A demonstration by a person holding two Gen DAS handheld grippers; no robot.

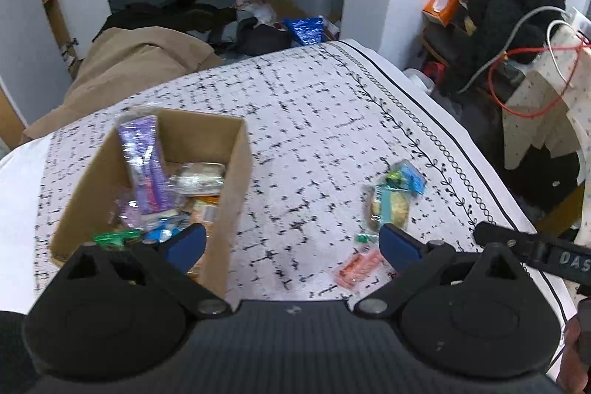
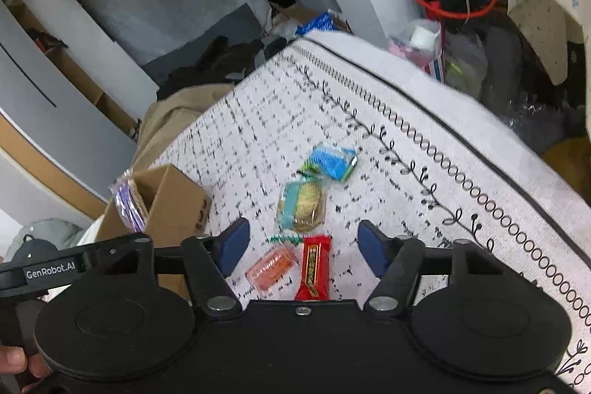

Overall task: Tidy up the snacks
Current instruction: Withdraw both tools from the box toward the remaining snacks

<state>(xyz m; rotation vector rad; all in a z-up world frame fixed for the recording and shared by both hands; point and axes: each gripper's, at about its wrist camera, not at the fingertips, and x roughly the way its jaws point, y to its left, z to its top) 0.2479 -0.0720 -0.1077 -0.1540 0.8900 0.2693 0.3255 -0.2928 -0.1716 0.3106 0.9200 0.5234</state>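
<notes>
Right wrist view: the right gripper [image 2: 303, 246] hung with jaws apart, empty, over a red wrapped candy bar [image 2: 313, 269] and an orange wrapped sweet [image 2: 271, 266]. Ahead lay a clear-wrapped biscuit packet [image 2: 303, 205]. The left gripper [image 1: 291, 246] gaped empty beside the brown cardboard box [image 1: 236, 172] of snacks.

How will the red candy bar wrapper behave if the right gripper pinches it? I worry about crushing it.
The red candy bar lies flat and looks thin, so it is probably light and fairly stiff along its length. Its glossy wrapper may be slippery against the pads. The right gripper hangs open above it; a gentle pinch across the narrow width seems safest.
</notes>
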